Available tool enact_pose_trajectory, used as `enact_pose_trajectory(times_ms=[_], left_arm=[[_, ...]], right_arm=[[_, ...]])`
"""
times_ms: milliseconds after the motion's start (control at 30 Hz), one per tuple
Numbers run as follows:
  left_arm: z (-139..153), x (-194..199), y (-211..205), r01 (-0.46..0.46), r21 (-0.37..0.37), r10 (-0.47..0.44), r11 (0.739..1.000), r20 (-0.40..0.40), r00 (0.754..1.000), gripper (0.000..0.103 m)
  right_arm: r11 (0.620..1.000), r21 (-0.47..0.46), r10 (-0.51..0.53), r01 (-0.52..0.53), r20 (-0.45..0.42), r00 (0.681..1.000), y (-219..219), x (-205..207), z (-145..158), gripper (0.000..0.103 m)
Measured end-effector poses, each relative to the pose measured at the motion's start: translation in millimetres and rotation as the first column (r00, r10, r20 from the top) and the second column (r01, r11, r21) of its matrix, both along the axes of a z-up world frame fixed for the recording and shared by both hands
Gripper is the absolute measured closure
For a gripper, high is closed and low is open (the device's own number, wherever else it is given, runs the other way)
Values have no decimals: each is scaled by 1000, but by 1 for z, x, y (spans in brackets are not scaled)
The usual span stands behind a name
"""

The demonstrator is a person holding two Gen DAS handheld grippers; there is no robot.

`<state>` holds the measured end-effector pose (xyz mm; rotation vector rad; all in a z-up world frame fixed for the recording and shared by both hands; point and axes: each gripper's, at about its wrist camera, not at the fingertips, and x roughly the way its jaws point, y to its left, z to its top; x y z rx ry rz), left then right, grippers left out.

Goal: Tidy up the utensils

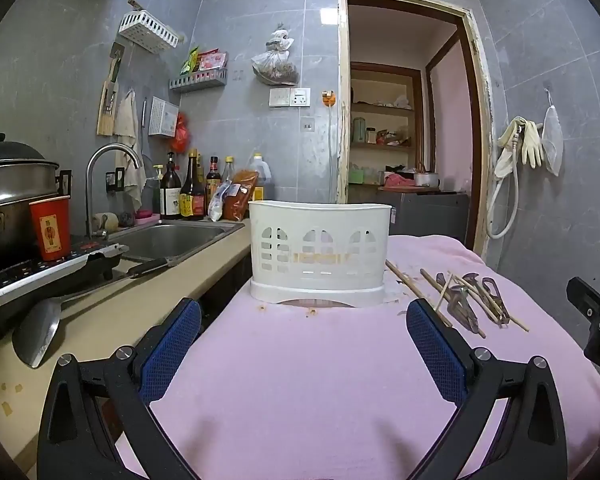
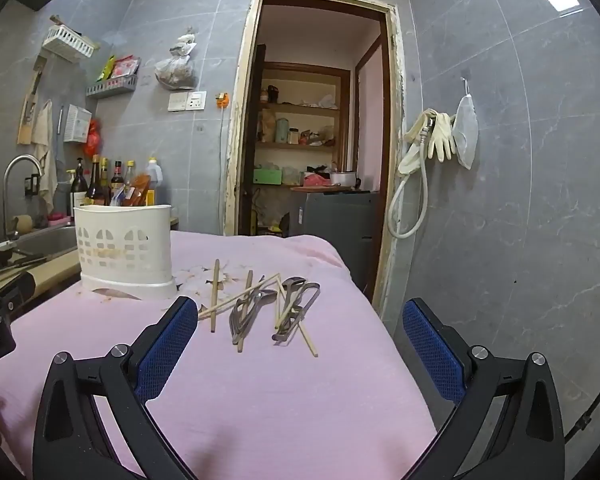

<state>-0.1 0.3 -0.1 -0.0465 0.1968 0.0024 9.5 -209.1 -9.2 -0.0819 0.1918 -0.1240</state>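
Utensils (image 2: 268, 308) lie in a loose heap on the pink cloth (image 2: 284, 400) covering the tabletop, a tangle of wooden chopsticks (image 2: 215, 296) and metal spoons (image 2: 296, 308), just to the right of the white slotted holder (image 2: 124, 248) that I take to be their destination. From where I sit, nothing has been picked up yet: I judge this to be the very start, the approach before a first grasp. My right gripper (image 2: 300, 340) hovers short of the heap with its fingers spread wide and nothing between them; my left gripper (image 1: 304, 344) faces the holder (image 1: 320, 248) square on, fingers likewise wide apart and empty. The next move, I think, calls for bringing the right fingers down over a single chopstick or spoon at the edge of the pile, closing on it without dragging its neighbours, then lifting it over the holder's rim. The pieces cross over one another, so I cannot count them or tell which lies on top. The holder's inside is hidden from both cameras; I cannot say whether it has compartments or already contains anything. Its front carries a faded label I cannot read.
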Motion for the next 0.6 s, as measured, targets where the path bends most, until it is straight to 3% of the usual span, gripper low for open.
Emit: enact_pose_trajectory(times_ms=[600], left_arm=[[0,0,0,-1,1,1,1000,-16,1000,2]], right_arm=[[1000,-3,4,-4,-4,1000,4,1,-1,0]])
